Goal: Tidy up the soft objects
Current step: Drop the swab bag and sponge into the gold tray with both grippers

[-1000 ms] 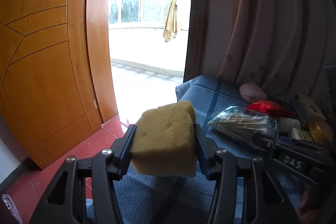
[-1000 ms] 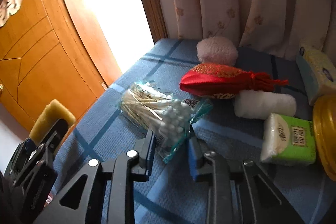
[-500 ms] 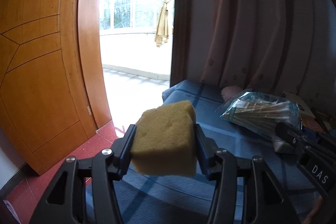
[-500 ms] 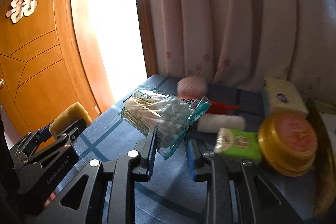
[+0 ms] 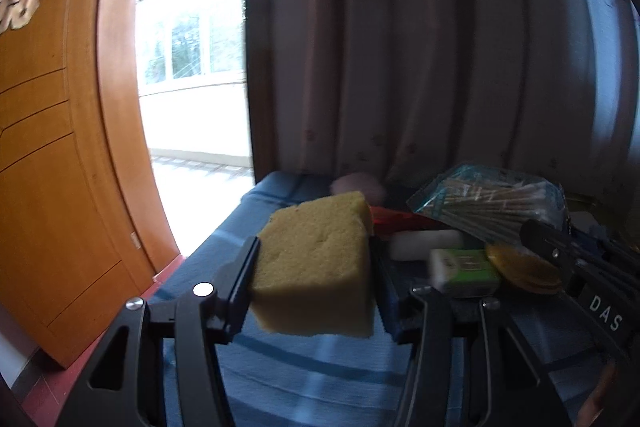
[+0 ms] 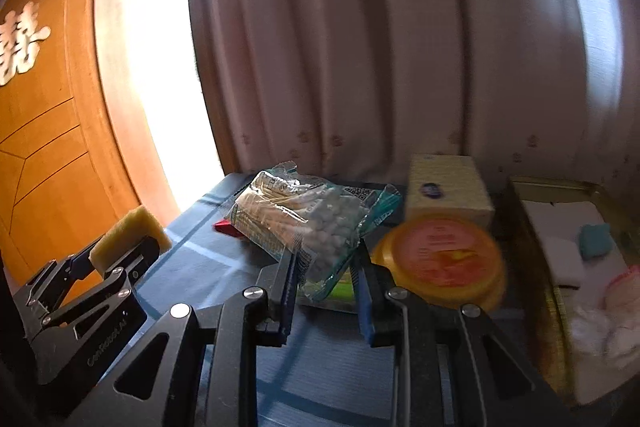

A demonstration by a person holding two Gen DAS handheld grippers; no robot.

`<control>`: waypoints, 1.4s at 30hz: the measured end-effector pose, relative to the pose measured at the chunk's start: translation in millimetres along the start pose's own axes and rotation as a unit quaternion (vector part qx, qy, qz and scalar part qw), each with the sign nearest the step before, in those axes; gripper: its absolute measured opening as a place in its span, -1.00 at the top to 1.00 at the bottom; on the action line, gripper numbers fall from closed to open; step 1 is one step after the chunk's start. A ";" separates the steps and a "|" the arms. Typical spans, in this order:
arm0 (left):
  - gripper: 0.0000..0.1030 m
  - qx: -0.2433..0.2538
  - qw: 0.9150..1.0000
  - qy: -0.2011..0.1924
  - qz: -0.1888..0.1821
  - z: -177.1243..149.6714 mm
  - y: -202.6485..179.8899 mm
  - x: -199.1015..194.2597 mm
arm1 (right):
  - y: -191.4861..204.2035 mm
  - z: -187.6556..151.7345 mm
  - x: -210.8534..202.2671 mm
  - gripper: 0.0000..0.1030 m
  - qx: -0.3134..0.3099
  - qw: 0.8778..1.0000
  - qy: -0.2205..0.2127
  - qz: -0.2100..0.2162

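Observation:
My left gripper (image 5: 314, 267) is shut on a yellow sponge block (image 5: 316, 263) and holds it above the blue checked cloth (image 5: 312, 379); it also shows at the left of the right wrist view (image 6: 128, 247). My right gripper (image 6: 326, 267) is shut on a clear bag of cotton swabs (image 6: 308, 219), lifted off the cloth; the bag also shows in the left wrist view (image 5: 488, 203).
On the cloth lie a pink puff (image 5: 360, 185), a red pouch (image 5: 396, 217), a white roll (image 5: 426, 243), a green tissue pack (image 5: 464, 267), a yellow round tin (image 6: 444, 259) and a yellow tissue box (image 6: 446, 187). A gold tray (image 6: 560, 187) with soft items stands at right. Curtain behind, door at left.
Both grippers have swung to the right with their loads. The swab bag has risen off the cloth. The gold tray has come into the right wrist view.

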State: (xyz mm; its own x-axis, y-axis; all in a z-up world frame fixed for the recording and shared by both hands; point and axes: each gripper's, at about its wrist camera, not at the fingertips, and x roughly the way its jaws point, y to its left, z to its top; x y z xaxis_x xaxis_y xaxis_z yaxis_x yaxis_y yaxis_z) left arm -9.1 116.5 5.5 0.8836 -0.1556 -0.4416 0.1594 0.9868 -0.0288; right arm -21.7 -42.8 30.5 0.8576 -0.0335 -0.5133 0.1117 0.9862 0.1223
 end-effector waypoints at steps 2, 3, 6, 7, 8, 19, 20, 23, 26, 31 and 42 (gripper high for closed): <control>-0.02 0.007 1.000 -0.003 -0.010 1.3 -13.4 -1.1 | -11.1 0.4 -5.6 0.46 0.004 1.000 -0.004 -0.010; -0.02 0.010 1.000 -0.003 -0.018 2.3 -21.3 -1.7 | -16.9 0.7 -7.2 0.46 0.006 1.000 -0.005 -0.013; -0.02 0.017 0.999 -0.004 -0.037 5.2 -40.9 -3.0 | -34.4 0.9 -15.2 0.46 0.016 0.999 -0.011 -0.026; -0.02 0.021 0.999 -0.005 -0.043 5.6 -47.6 -4.1 | -39.4 1.0 -17.9 0.46 0.019 0.999 -0.013 -0.030; -0.02 0.027 0.998 -0.006 -0.048 6.1 -55.2 -4.8 | -44.4 0.8 -21.0 0.46 0.022 0.999 -0.016 -0.035; -0.02 0.060 0.992 -0.020 -0.105 17.0 -124.9 -12.1 | -115.5 3.6 -52.1 0.53 0.059 0.994 -0.038 -0.088; -0.02 0.063 0.992 -0.022 -0.109 17.5 -131.6 -14.2 | -121.6 4.2 -54.9 0.53 0.062 0.993 -0.040 -0.092; -0.02 0.074 0.991 -0.026 -0.112 17.3 -146.8 -17.2 | -140.5 5.3 -62.1 0.54 0.073 0.991 -0.041 -0.103; -0.02 0.069 0.991 -0.023 -0.116 18.3 -151.3 -14.9 | -165.6 2.7 -65.7 0.56 0.099 0.989 -0.035 -0.105; -0.02 0.075 0.990 -0.020 -0.119 19.8 -158.7 -12.3 | -186.0 -0.7 -78.1 0.61 0.115 0.987 -0.050 -0.097; -0.02 0.091 0.978 -0.028 -0.184 42.3 -218.0 -5.3 | -261.3 40.9 -99.4 0.61 0.165 0.972 -0.096 -0.138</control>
State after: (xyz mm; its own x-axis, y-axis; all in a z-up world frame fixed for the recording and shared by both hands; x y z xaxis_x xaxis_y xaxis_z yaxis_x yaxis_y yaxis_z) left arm -29.9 -99.7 52.0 0.7738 -0.5059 -0.3811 0.5422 0.8401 -0.0145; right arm -115.6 -303.8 84.3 0.8464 -0.3509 -0.4006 0.4788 0.8307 0.2840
